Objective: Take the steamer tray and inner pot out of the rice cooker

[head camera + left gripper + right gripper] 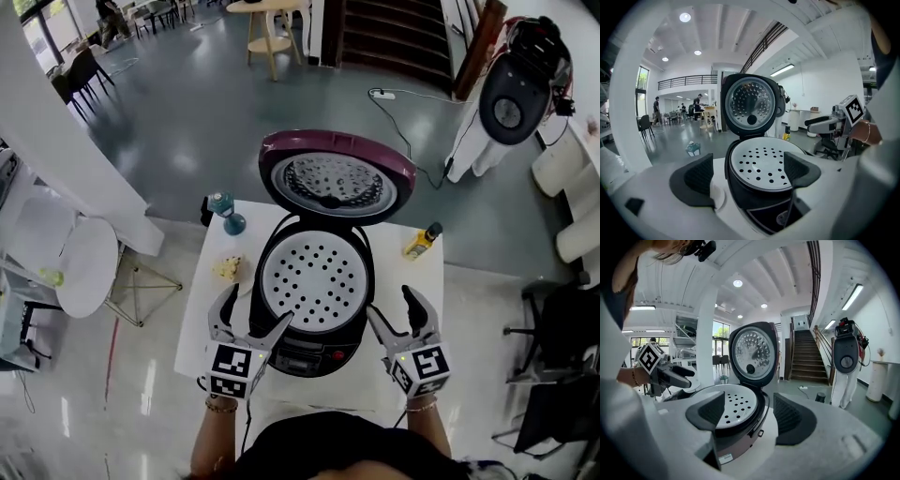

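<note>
Left gripper [257, 306] and right gripper [390, 302]: I am holding both released and empty at lower centre, flanking the rice cooker [314, 358]; steamer tray [317, 281] is sitting inside, lid [336, 178] standing open.

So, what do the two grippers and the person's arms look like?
The left gripper and the right gripper both have light grey bodies. Each has two fingers lined with black ribbed rubber. Each carries a cube printed with black-and-white square markers. The person wears a dark top and a thin bracelet on each wrist.
</note>
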Motion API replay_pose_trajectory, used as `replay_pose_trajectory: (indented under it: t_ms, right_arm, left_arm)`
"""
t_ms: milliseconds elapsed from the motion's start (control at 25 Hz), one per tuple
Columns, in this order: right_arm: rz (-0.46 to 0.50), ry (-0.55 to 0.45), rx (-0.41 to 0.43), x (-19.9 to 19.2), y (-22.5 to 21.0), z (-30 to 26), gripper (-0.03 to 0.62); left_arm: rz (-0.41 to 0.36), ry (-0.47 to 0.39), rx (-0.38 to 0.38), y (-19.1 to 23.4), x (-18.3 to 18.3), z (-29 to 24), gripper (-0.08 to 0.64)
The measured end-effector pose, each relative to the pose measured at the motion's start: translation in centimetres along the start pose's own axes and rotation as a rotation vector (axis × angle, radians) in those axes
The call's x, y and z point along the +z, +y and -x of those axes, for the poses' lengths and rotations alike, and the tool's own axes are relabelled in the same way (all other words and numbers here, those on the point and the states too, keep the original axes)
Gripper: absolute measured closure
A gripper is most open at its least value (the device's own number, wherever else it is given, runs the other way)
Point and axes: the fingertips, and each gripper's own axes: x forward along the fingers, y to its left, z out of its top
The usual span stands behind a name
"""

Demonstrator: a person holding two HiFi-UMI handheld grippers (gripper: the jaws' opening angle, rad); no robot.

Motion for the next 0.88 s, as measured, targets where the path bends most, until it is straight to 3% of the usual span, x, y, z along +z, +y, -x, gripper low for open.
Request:
replay_pose_trajectory:
  t_ms: [120,280,360,560,880]
  right_arm:
    - [0.027,0.068,-0.015,-1.1,-0.4,-1.7,0.284]
    - [0.086,0.172,-0.031,-2.4,-0.4,-4.0,0.284]
    - [0.114,0.219,-0.045,-3.0,-0.4,-5.0,0.284]
    - [0.102,0.336,-0.052,-4.0,0.0,-7.2,0.284]
    - [0.144,0.411,-0.066,-4.9,-0.6,-9.0,0.284]
  left_arm:
    - [-0.042,0.043,-0.01,0.5,-0.4,-1.6,0.112]
    - [-0.206,0.154,0.022,1.3,-1.5,-3.5,0.112]
    - [-0.25,0.195,0.011,1.4,-2.0,-4.4,0.113]
    - [-0.212,0.296,-0.054,2.0,-2.8,-5.9,0.112]
    - [-0.191,0.441,-0.125,2.9,-4.3,-7.7,0.114]
